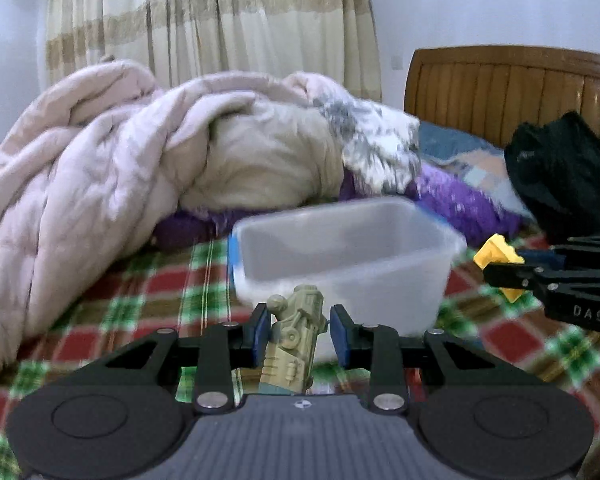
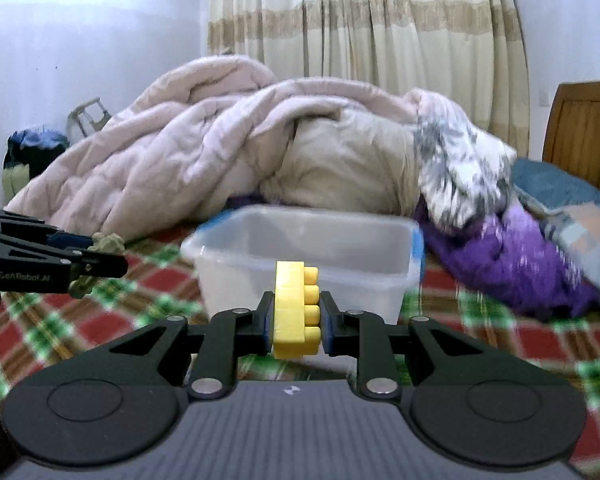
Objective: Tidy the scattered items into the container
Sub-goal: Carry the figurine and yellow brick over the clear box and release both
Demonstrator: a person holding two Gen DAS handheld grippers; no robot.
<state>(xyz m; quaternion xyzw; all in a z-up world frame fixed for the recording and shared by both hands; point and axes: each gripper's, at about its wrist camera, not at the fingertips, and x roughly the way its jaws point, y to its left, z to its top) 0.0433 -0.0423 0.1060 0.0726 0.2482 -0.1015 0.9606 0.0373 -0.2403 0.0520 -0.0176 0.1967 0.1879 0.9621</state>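
Up close, a yellow studded toy brick (image 2: 296, 310) sits pinched upright in the right gripper (image 2: 296, 326), just before the clear plastic tub (image 2: 300, 248). Meanwhile the left gripper (image 1: 300, 334) clasps an olive-green toy figure (image 1: 296, 336) near the tub on the plaid bedsheet (image 1: 132, 300).

A clear plastic tub (image 1: 346, 258), open-topped with a blue edge, sits mid-frame on the plaid bed. An olive toy figure (image 1: 294, 338) stands upright at lower centre of the left view. A yellow studded brick (image 2: 296, 308) stands on end, lower centre of the right view.
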